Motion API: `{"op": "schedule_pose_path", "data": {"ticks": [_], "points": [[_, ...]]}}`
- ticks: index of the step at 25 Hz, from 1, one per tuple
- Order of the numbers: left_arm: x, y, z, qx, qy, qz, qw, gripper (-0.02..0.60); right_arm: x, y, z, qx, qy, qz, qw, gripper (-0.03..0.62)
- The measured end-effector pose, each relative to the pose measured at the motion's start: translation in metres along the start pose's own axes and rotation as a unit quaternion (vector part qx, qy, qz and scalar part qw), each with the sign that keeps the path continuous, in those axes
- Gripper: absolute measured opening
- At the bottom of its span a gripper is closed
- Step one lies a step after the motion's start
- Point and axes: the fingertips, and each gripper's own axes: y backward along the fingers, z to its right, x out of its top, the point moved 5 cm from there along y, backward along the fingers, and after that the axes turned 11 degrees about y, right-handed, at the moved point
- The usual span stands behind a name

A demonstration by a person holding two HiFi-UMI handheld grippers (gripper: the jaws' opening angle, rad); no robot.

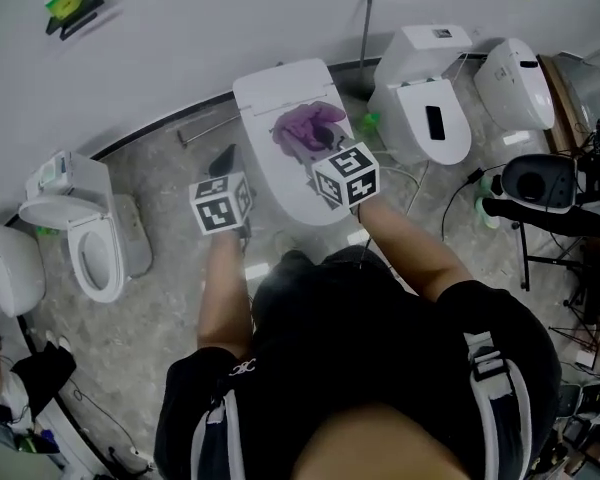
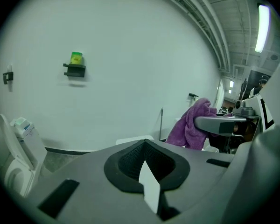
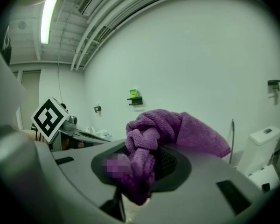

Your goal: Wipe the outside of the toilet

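A white toilet [image 1: 272,91] with its lid down stands against the wall right in front of me. My right gripper [image 1: 318,136] is shut on a bunched purple cloth [image 1: 302,128] above the back of the lid. The cloth [image 3: 165,132] spills out of the right gripper [image 3: 140,164] on both sides. My left gripper [image 1: 226,160] hangs beside the toilet's left side, shut with nothing in it [image 2: 144,148]. From the left gripper view the cloth [image 2: 192,125] hangs at the right.
Another toilet [image 1: 92,250] stands at the left and two more [image 1: 426,103] [image 1: 515,80] at the right. A black holder with a green item [image 1: 70,8] is on the wall. Camera gear on stands [image 1: 542,183] and cables crowd the right side.
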Motion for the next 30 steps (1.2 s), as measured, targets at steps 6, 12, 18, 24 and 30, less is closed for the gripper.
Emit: {"op": "schedule_pose_path", "data": {"ticks": [6, 12, 18, 24, 30], "points": [[-0.016, -0.025, -0.014, 0.02, 0.028, -0.016, 0.9993, -0.003, -0.029, -0.034, 0.019, 0.037, 0.003, -0.036, 0.999, 0.107], [-0.02, -0.046, -0.01, 0.057, 0.051, -0.016, 0.997, -0.003, -0.048, -0.061, 0.046, 0.079, 0.015, -0.052, 0.995, 0.107], [-0.028, -0.088, -0.009, 0.106, 0.085, -0.018, 0.9905, -0.003, -0.074, -0.106, 0.091, 0.13, 0.022, -0.072, 0.989, 0.107], [-0.046, -0.147, -0.027, 0.149, 0.133, -0.012, 0.9798, -0.003, -0.123, -0.191, 0.128, 0.22, 0.039, -0.08, 0.971, 0.107], [-0.086, -0.215, -0.066, 0.162, 0.161, -0.005, 0.9736, -0.003, -0.191, -0.302, 0.152, 0.252, 0.096, -0.101, 0.958, 0.106]]}}
